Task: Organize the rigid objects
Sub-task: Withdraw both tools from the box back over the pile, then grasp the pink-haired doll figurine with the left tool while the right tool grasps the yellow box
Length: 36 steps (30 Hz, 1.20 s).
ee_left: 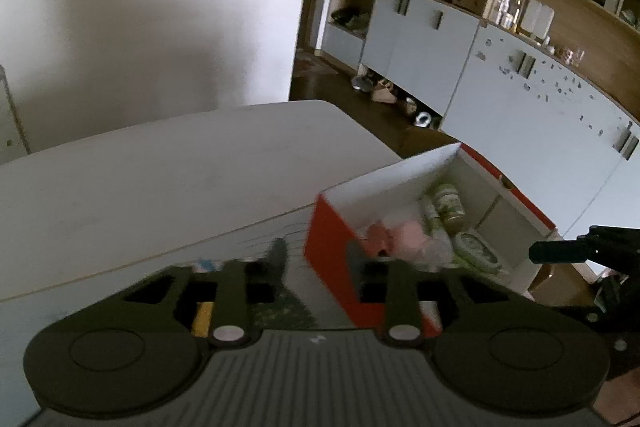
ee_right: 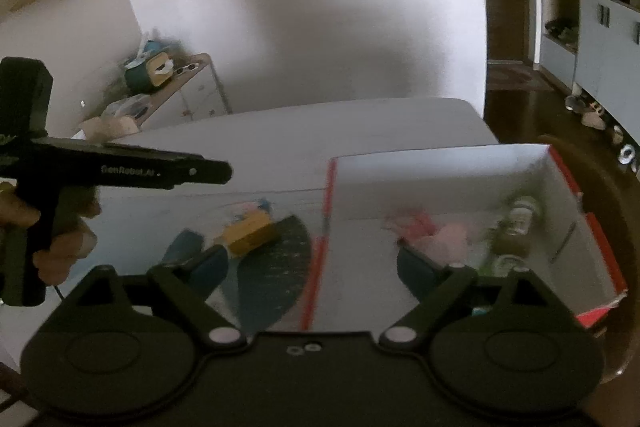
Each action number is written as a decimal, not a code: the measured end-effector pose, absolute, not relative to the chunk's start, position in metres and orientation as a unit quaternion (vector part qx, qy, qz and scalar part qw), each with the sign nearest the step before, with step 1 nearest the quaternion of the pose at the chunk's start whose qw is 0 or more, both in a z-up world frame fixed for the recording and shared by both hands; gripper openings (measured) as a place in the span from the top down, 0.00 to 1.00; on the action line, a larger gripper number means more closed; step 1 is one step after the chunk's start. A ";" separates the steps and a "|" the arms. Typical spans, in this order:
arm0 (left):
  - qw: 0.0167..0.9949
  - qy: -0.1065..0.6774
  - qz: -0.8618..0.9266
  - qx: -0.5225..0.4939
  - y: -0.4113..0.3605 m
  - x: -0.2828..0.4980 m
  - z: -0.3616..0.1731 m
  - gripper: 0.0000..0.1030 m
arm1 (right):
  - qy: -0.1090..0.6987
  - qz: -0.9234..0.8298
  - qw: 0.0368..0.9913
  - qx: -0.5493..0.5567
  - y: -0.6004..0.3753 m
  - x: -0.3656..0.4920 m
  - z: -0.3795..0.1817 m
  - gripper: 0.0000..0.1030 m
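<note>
The yellow block is seen lying on the desk, partly on a dark fan-shaped mat, just left of the red-and-white box. In the right wrist view it lies ahead of the right claw and toward its left finger, its long axis running slantwise from lower left to upper right. The right claw is held wide, with nothing between its fingers. The left claw is set at a narrower gap, also empty; in its own view only a yellow edge shows low behind its left finger, so the block is judged closest to that claw. Farther on, inside the box, a pink thing and green-labelled jars are already gathered. The coming move is judged to turn on squaring a claw across the block's short side.
</note>
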<state>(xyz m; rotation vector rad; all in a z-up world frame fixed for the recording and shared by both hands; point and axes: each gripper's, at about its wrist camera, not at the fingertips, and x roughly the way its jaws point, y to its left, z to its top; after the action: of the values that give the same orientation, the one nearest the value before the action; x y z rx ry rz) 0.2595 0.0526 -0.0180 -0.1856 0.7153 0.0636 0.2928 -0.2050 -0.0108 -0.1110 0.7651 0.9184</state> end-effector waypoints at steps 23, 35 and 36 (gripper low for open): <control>0.913 0.389 0.086 -0.084 0.167 0.255 -0.080 0.20 | 0.340 0.441 0.826 -0.089 -0.085 0.248 -0.051 0.01; 0.903 0.419 0.064 -0.065 0.169 0.278 -0.125 0.20 | 0.364 0.432 0.815 -0.131 -0.040 0.259 -0.089 0.01; 0.903 0.420 0.062 -0.062 0.169 0.280 -0.127 0.20 | 0.368 0.428 0.815 -0.131 -0.037 0.260 -0.092 0.01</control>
<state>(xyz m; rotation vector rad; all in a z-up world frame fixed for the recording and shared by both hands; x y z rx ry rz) 0.2799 0.1694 -0.1272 -0.1291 0.8679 0.1282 0.2602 -0.0370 -0.0924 -0.2795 0.7842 0.9132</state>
